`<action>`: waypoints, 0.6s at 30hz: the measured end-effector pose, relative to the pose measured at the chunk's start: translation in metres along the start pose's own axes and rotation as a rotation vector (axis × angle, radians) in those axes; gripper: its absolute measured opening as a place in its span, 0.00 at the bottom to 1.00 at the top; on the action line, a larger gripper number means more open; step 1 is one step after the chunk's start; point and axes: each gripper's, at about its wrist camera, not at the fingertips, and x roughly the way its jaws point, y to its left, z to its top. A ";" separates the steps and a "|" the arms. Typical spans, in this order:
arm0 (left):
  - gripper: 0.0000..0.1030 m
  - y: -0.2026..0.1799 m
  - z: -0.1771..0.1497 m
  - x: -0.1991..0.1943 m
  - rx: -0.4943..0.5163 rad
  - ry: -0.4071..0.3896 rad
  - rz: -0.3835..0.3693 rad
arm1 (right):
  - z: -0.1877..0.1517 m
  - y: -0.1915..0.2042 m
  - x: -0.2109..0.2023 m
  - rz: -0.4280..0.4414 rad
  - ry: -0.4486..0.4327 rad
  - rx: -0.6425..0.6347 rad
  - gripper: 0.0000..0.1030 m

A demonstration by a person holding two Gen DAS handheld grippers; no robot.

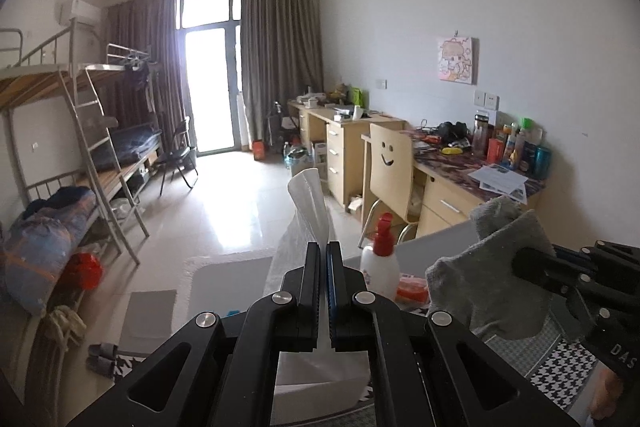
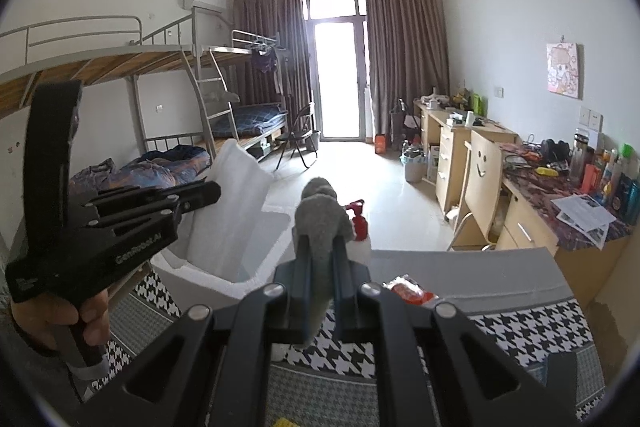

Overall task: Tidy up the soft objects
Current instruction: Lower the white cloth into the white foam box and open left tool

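Dormitory room with bunk beds [image 2: 168, 75] and desks [image 1: 472, 183], left gripper [image 1: 324, 259] clenched on a white tissue sheet [image 1: 310, 203] raised above a white foam box [image 2: 224, 279], right gripper [image 2: 320, 251] clamped on a grey sock [image 2: 320, 223], red-capped bottle [image 2: 358, 227] just beyond on houndstooth-covered table [image 2: 520, 331]

right tool [image 2: 320, 247] clamps grey sock [image 2: 320, 215] above houndstooth cloth [image 2: 532, 331]

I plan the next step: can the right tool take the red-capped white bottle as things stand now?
Probably not. The right tool is already shut on a grey sock, so nothing more fits between its fingers. The red-capped white bottle stands just behind it, unblocked.
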 end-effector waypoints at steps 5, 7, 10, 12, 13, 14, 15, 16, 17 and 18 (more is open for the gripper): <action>0.03 0.010 0.002 0.014 -0.024 0.015 0.044 | 0.004 0.006 0.007 0.017 0.000 -0.005 0.11; 0.03 0.016 0.001 0.019 -0.032 0.024 0.059 | 0.006 0.009 0.010 0.025 0.000 -0.010 0.11; 0.03 0.023 -0.002 0.026 -0.051 0.038 0.075 | 0.008 0.013 0.015 0.034 0.004 -0.017 0.11; 0.03 0.028 -0.005 0.032 -0.054 0.053 0.091 | 0.009 0.014 0.019 0.043 0.007 -0.021 0.11; 0.03 0.030 -0.006 0.035 -0.054 0.060 0.090 | 0.010 0.016 0.022 0.046 0.011 -0.021 0.11; 0.03 0.032 -0.007 0.037 -0.055 0.065 0.090 | 0.010 0.018 0.024 0.051 0.015 -0.024 0.11; 0.03 0.035 -0.008 0.040 -0.059 0.072 0.098 | 0.011 0.019 0.025 0.054 0.018 -0.026 0.11; 0.03 0.039 -0.010 0.042 -0.062 0.078 0.101 | 0.011 0.021 0.028 0.056 0.022 -0.030 0.11; 0.03 0.042 -0.010 0.046 -0.067 0.086 0.094 | 0.011 0.022 0.029 0.058 0.024 -0.033 0.11; 0.03 0.043 -0.011 0.048 -0.071 0.092 0.092 | 0.011 0.023 0.031 0.061 0.027 -0.035 0.11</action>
